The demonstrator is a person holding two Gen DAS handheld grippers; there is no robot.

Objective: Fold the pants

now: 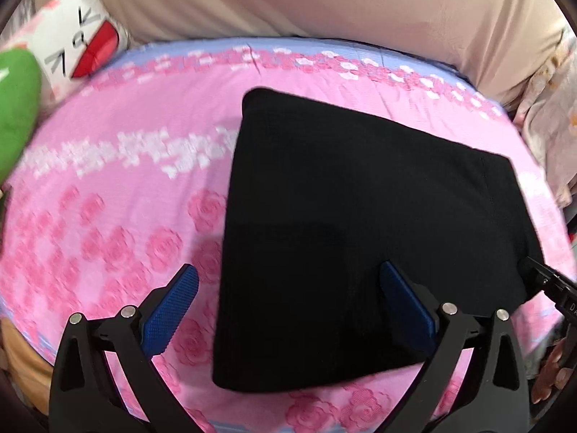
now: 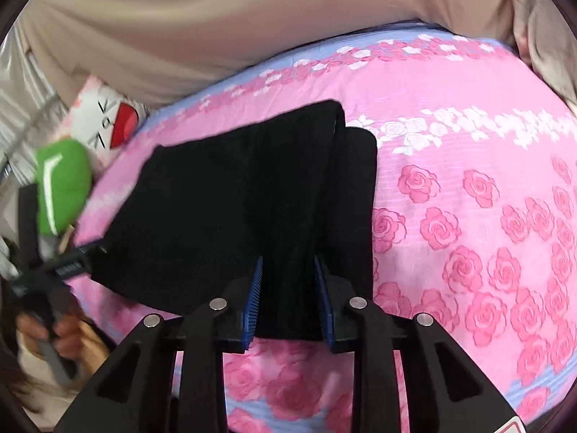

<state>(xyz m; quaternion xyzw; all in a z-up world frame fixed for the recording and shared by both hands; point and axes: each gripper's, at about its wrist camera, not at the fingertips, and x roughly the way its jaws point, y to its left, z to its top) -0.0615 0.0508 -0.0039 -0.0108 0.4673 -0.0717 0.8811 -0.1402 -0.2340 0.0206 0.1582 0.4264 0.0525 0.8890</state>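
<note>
Two views. Left wrist: left gripper (image 1: 288,301) fingers spread wide, empty, over folded black pants (image 1: 360,216) on the rose-print bed (image 1: 108,216). Right wrist: right gripper (image 2: 288,299) fingers clamp the pants' near edge; tugging could drag layers askew.

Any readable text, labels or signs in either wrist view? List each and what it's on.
"DA": white letters on the right gripper body, cut off at the frame edge.
White lettering on the left gripper body: too blurred to read.
Black marks on the white and red cushion: drawn strokes, not readable as words.
Red-edged sticker at the bottom edge: mostly cut off.
</note>
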